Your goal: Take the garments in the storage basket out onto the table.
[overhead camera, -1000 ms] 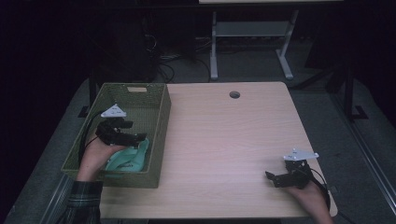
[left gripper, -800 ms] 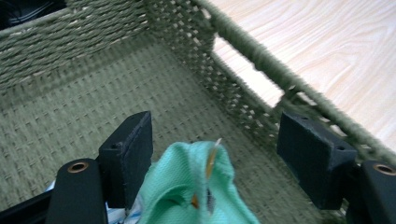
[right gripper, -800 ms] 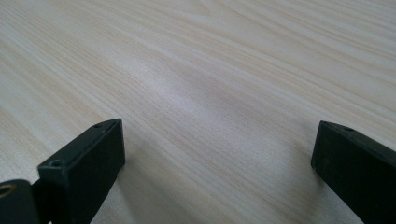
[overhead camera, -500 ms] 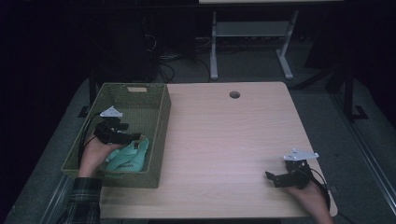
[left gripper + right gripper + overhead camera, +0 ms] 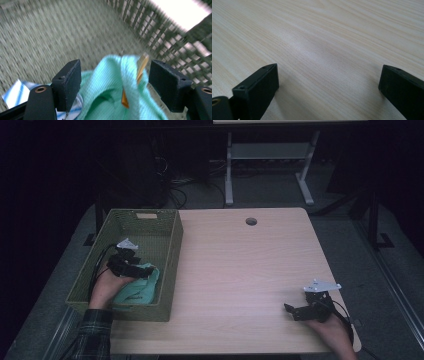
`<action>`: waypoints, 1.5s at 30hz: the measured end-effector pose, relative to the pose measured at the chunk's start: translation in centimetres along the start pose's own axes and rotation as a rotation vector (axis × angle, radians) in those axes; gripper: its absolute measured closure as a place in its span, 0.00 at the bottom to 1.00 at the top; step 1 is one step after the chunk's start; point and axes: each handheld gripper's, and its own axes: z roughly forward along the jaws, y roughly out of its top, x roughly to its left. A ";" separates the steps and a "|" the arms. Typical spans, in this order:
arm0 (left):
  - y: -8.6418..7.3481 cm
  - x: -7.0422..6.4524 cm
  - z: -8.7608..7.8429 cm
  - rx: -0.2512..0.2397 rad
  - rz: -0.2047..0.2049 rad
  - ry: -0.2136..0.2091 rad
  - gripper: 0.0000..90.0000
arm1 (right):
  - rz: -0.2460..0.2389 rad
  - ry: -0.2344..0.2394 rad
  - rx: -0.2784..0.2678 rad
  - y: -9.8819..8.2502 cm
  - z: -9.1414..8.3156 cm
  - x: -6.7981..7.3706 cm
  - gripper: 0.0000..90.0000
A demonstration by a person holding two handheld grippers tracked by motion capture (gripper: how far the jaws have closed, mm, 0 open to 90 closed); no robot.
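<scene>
Hidden: the mint-green cloth [image 5: 112, 87] is cut off at the frame's six o'clock edge; a blue-striped scrap [image 5: 15, 93] peeks from under it, blurred.
Cloth: soft waffle weave, bunched, orange tag; it lies in the woven olive basket [image 5: 170, 265] at the table's [image 5: 250, 270] nine o'clock.
Left gripper [image 5: 115, 85]: jaws wide, straddling the cloth fold, pads not pressing.
Right gripper [image 5: 328, 87]: jaws wide apart, empty, over pale wood grain at four o'clock.

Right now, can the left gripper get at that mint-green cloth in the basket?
Probably yes. The left gripper is down inside the green woven basket, its jaws open on either side of a raised fold of the mint-green cloth, with nothing in between blocking it.
</scene>
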 end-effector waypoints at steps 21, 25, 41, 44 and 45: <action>-0.4 0.3 0.5 0.130 -0.087 -0.032 0.90 | 0.000 0.000 0.000 0.0 0.0 0.0 0.03; -0.4 0.4 0.2 0.142 -0.086 -0.037 0.95 | 0.000 0.000 0.000 0.0 0.0 0.0 0.03; -0.2 0.4 -1.3 0.013 -0.118 -0.065 0.95 | 0.002 0.000 0.000 0.0 0.0 0.0 0.03; -0.1 0.4 -1.5 0.000 -0.117 -0.078 0.95 | 0.002 -0.001 0.000 0.0 0.0 0.0 0.03; -0.1 0.5 -1.6 -0.008 -0.120 -0.079 0.95 | 0.003 0.000 -0.001 0.0 0.0 0.0 0.03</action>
